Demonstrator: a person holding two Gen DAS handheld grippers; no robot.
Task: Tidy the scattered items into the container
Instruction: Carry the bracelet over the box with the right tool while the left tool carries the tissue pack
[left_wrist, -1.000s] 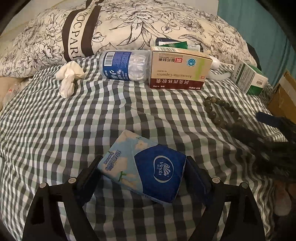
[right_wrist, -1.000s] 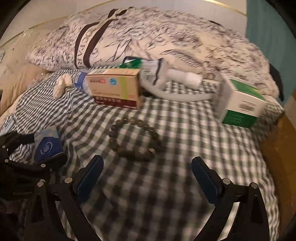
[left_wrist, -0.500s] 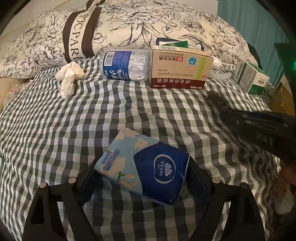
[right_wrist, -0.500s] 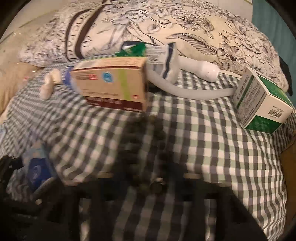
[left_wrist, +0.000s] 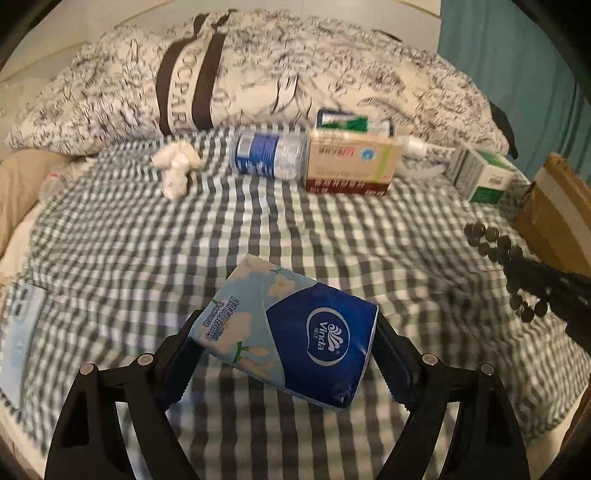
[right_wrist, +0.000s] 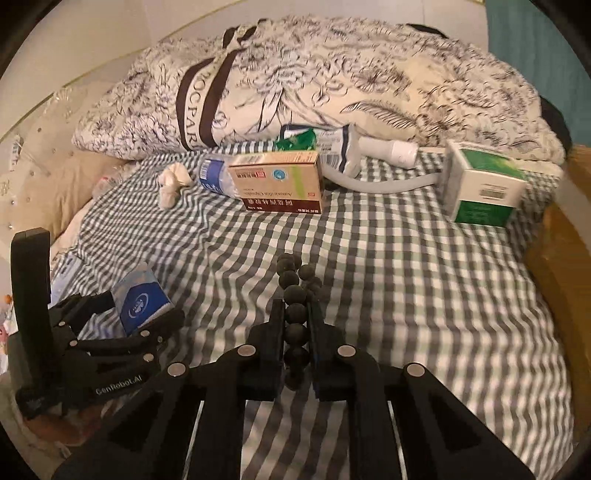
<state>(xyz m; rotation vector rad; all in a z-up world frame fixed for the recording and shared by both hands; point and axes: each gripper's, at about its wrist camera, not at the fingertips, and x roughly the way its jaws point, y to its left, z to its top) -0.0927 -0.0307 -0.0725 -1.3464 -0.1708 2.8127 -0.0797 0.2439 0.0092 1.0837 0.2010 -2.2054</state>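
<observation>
A blue and white tissue pack (left_wrist: 317, 332) hangs a little above the checked bedsheet (left_wrist: 295, 229), and my left gripper (left_wrist: 284, 334) is shut on it, pads pressed against its two ends. In the right wrist view that pack (right_wrist: 140, 299) and the left gripper (right_wrist: 122, 325) show at the lower left. My right gripper (right_wrist: 297, 325) is shut on a dark bead bracelet (right_wrist: 295, 295), whose beads stick up and forward from the narrow jaws. From the left wrist view the bracelet (left_wrist: 491, 243) dangles off the right gripper (left_wrist: 546, 291) near a cardboard box (left_wrist: 557, 221).
Along the floral pillow (left_wrist: 277, 74) lie a crumpled tissue (left_wrist: 177, 166), a water bottle (left_wrist: 269, 155), a tan and red medicine box (left_wrist: 351, 166), a toothpaste tube (right_wrist: 340, 151) and a green and white carton (left_wrist: 484, 177). A pale blue packet (left_wrist: 18, 325) lies at the left edge.
The right gripper went from wide open behind the bracelet to shut on it and lifted it off the sheet. The left gripper rose with the tissue pack.
</observation>
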